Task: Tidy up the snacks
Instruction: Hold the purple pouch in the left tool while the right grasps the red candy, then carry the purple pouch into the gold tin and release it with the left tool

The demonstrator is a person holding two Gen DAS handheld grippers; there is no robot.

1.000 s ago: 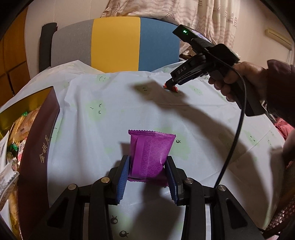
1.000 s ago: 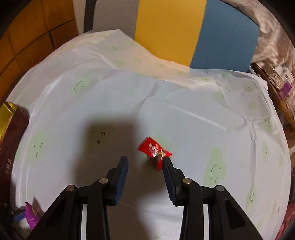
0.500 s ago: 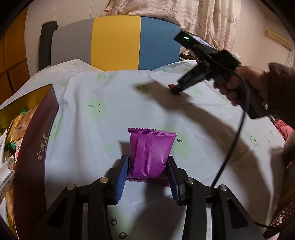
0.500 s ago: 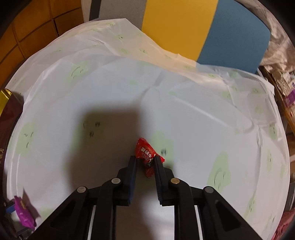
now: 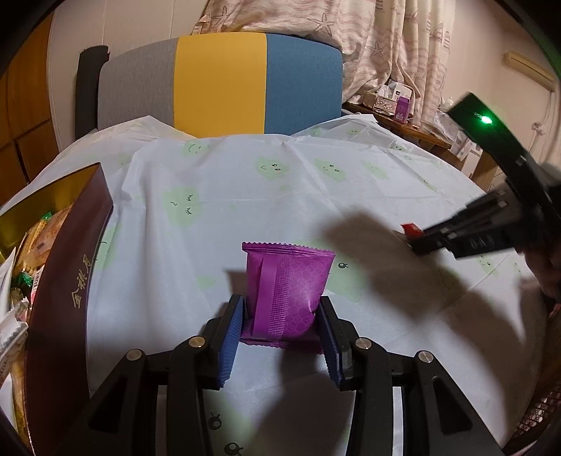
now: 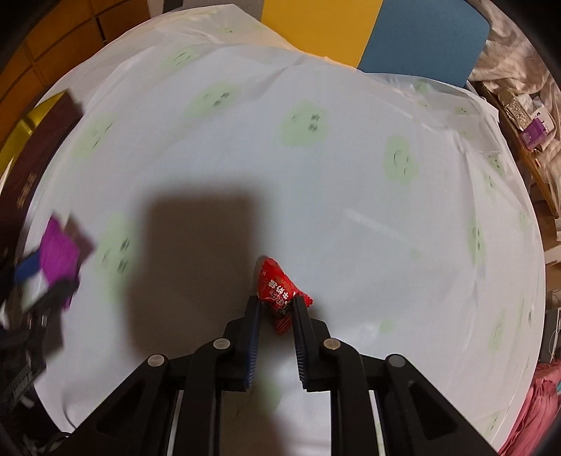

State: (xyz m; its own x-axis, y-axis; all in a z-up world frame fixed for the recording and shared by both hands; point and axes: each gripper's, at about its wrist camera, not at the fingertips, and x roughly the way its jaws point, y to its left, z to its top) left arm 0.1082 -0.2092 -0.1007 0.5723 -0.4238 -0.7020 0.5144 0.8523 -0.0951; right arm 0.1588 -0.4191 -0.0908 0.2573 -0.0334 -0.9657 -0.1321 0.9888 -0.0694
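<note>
The small red foil-wrapped candy sat pinched between the blue ribbed pads of the right gripper, its printed end sticking out past the fingertips above the pale tablecloth with green cartoon faces. That gripper's jaws had closed within the last second and stood narrow, clamped on the wrapper. In the left wrist view the same gripper appeared blurred at the right edge, the red candy showing at its tip, with its shadow cast across the cloth.

The purple crimped-edge snack packet stood upright between the blue pads of the left gripper, seam side facing the camera. Both pads pressed against its sides, the jaws partly open around its width. Whether the packet's lower edge touched the cloth could not be told.

To the left, the dark maroon gift box with gold characters on its side stood open on the table, its gold-lined interior holding a jumble of wrapped snacks. Beyond the table stood a chair back with grey, yellow and blue panels, and behind that a starfish-patterned curtain.
</note>
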